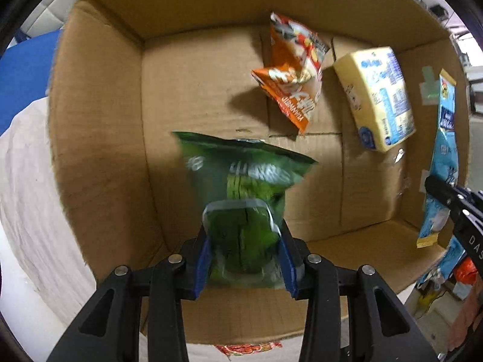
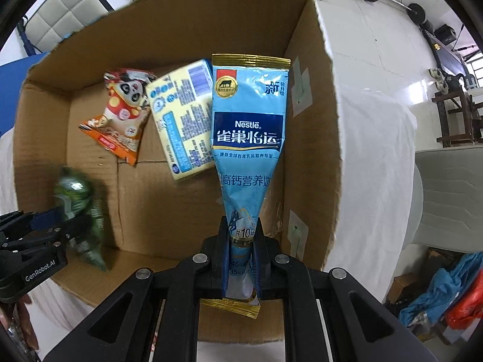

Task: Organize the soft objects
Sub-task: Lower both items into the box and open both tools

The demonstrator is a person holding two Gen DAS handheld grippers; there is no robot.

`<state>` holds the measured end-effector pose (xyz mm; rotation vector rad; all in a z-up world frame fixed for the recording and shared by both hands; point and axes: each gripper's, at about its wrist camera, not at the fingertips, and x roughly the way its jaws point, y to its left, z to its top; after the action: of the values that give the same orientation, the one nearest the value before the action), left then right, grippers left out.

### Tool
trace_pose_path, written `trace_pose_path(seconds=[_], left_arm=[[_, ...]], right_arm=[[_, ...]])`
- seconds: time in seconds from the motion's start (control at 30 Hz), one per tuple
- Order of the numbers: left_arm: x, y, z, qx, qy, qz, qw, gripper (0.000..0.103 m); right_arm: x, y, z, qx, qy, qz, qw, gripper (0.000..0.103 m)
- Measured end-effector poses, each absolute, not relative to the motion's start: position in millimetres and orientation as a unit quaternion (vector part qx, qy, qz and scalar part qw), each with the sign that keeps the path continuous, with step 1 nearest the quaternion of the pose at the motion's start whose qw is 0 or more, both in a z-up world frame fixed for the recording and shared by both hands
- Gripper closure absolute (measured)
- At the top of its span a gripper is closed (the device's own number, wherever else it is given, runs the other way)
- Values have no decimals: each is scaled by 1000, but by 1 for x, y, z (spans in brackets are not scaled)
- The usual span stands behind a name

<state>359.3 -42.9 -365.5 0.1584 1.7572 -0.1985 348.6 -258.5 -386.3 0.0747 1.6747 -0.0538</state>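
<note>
My left hand-held gripper [image 1: 244, 241] is clamped on a green snack bag [image 1: 241, 181], held over the near left part of the open cardboard box [image 1: 99, 126]. My right hand-held gripper [image 2: 241, 259] pinches the narrow lower end of a blue Nestle milk powder pouch [image 2: 249, 120], which stands upright just inside the box's right wall. On the box floor beyond, I see an orange panda snack packet [image 2: 120, 114] and, just to its right, a yellow packet [image 2: 184, 120]. The box sits on a white cloth [image 2: 377, 150].
</note>
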Motion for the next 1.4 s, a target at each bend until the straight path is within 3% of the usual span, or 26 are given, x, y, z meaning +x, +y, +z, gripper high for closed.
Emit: trace_pose_path(seconds=[0.1, 0.23, 0.57, 0.63, 0.7, 0.73, 0.8, 0.83, 0.9, 1.4], left_arm=[[362, -44, -370, 59, 772, -79, 628, 64], [364, -47, -367, 49, 767, -78, 636, 64], [362, -50, -340, 38, 748, -82, 657, 64], [357, -51, -331, 32, 741, -84, 666, 64], [350, -49, -319, 26, 730, -81, 678, 49], [347, -48, -313, 21, 722, -80, 687, 41], [341, -47, -302, 18, 707, -71, 704, 15], [339, -46, -297, 16, 700, -69, 710, 11], [337, -44, -288, 17, 690, -60, 721, 8], [304, -25, -221, 3, 633, -53, 773, 7]], right_arm=[[352, -258, -397, 16, 751, -34, 659, 81], [351, -258, -397, 22, 753, -33, 657, 60], [344, -254, -377, 37, 743, -22, 668, 58], [339, -248, -371, 37, 740, -16, 671, 49], [334, -243, -369, 42, 736, -6, 675, 20], [332, -245, -365, 44, 735, -1, 676, 17], [327, -242, -361, 42, 732, 1, 679, 15], [325, -240, -359, 40, 731, 2, 681, 15], [321, -237, -357, 45, 729, 4, 683, 1], [283, -227, -294, 51, 670, 15, 740, 0]])
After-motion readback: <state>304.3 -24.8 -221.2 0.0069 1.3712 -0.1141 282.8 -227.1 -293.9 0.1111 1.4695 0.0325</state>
